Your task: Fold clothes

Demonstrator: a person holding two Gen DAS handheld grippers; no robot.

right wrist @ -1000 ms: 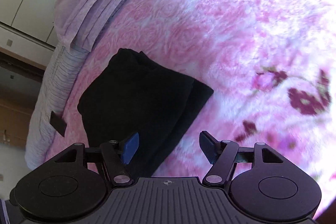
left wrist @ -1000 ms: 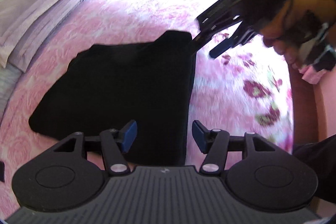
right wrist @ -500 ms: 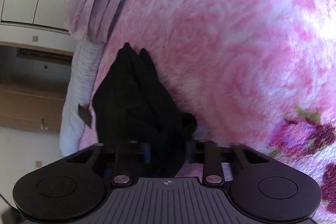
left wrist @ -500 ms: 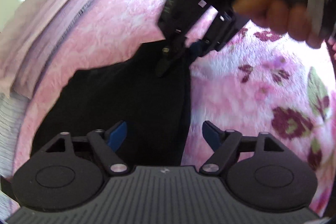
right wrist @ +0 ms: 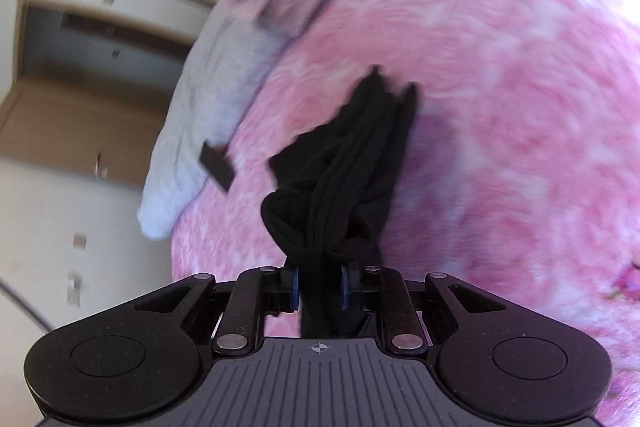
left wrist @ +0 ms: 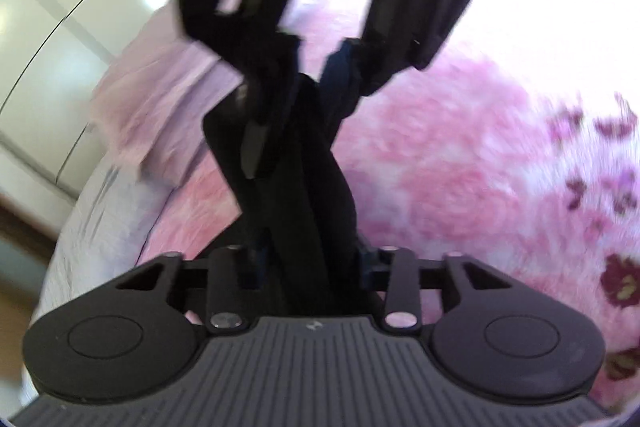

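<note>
Two grips on one black garment, both on bunched cloth rather than a flat edge. Right gripper: jaws clenched on a rope of gathered folds, blue pads pressing it from either side; the rest of the cloth hangs from there above the pink blanket. Left gripper: jaws have just been closing, with the garment running up between them, and they look clamped on it, though blur and black-on-black hide the pad contact. In the left wrist view the right gripper fills the top, biting the same strip of cloth further along. Risks, as judgement: the two holds sit close together on a twisted bundle, so any fold already made is likely to open or skew once lifted; layers may slip out of the right pads unevenly, since several thicknesses are pinched at once; the grippers could knock each other, being so near. Hard to read: which part of the garment each pad holds (hem, sleeve, collar) cannot be told; motion blur smears both views; whether the cloth's lower end touches the bed is unclear. A small dark tag lies at the blanket's edge, unidentified.
</note>
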